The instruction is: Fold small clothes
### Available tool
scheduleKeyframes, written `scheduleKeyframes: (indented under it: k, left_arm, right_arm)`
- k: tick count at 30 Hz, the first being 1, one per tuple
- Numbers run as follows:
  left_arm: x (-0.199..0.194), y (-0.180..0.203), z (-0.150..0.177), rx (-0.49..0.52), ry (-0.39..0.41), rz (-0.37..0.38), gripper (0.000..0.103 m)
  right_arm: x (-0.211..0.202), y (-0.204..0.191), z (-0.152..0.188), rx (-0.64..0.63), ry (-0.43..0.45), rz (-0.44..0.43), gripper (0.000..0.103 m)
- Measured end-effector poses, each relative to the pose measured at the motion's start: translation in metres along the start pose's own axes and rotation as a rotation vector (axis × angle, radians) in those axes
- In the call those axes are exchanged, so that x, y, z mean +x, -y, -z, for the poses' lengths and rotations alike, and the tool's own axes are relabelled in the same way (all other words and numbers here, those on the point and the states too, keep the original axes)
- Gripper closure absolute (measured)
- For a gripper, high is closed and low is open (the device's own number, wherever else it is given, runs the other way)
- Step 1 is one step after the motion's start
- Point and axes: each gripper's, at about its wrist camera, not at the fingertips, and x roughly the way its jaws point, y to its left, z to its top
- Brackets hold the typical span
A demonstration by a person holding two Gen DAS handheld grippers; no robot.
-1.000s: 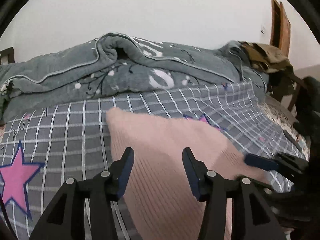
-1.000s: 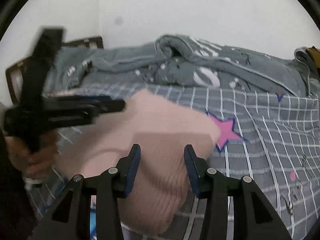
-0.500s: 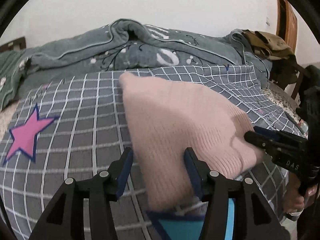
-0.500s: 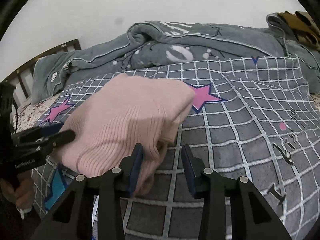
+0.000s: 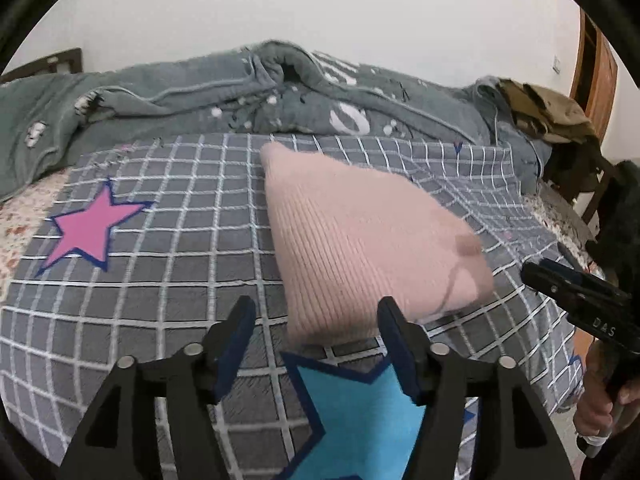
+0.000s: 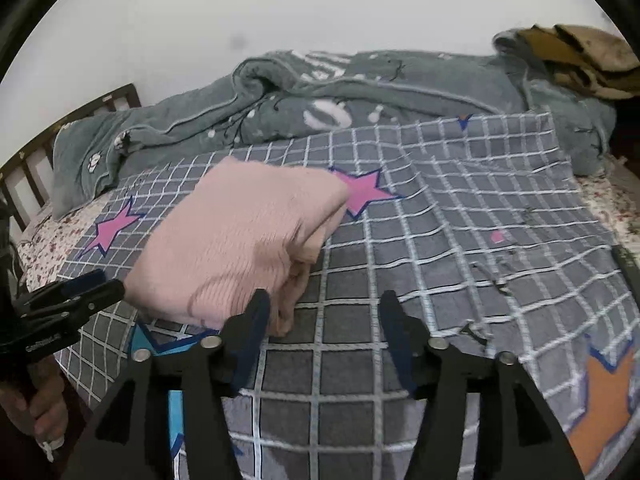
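Observation:
A folded pink ribbed knit garment (image 5: 360, 240) lies on the grey checked bed cover (image 5: 180, 280); it also shows in the right wrist view (image 6: 240, 240). My left gripper (image 5: 314, 320) is open and empty, just short of the garment's near edge. My right gripper (image 6: 322, 316) is open and empty, to the right of the garment, its left finger close to the folded edge. The right gripper also shows at the right of the left wrist view (image 5: 576, 300), and the left gripper at the left of the right wrist view (image 6: 68, 296).
A rumpled grey-green blanket (image 5: 240, 92) runs along the back of the bed by the white wall. A brown garment (image 5: 548, 112) lies at the back right. A dark wooden headboard (image 6: 60, 148) stands at the left. Stars are printed on the cover (image 5: 88, 228).
Both grippers have pulled back from the pink garment and opened wider. The garment has dropped onto the cover as a folded bundle, free of both grippers.

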Motion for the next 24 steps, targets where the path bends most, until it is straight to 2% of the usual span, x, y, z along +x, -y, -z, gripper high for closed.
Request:
scheduleKeyframes:
  k: [5, 6, 7, 11, 14, 24]
  left_arm:
    - [-0.041, 0.003, 0.000, -0.018, 0.048, -0.050, 0.028]
    - [-0.050, 0.002, -0.001, -0.025, 0.059, -0.062, 0.026]
    - [-0.057, 0.002, -0.002, -0.032, 0.068, -0.071, 0.026]
    - [-0.084, -0.001, -0.006, -0.074, 0.088, -0.107, 0.022]
    - [-0.101, 0.002, -0.007, -0.066, 0.095, -0.142, 0.019]
    - [-0.145, 0.011, 0.003, -0.060, 0.127, -0.182, 0.014]
  right_arm:
    - [-0.039, 0.006, -0.002, 0.007, 0.004, -0.015, 0.038]
    - [-0.046, 0.007, -0.002, 0.004, 0.003, -0.001, 0.032]
    - [-0.053, 0.007, -0.003, 0.001, 0.009, 0.012, 0.022]
    - [-0.089, 0.006, -0.003, 0.000, 0.083, 0.024, 0.002]
    - [-0.107, 0.004, -0.005, 0.008, 0.101, 0.032, 0.000]
    - [-0.151, -0.010, -0.001, -0.008, 0.112, 0.041, 0.000]
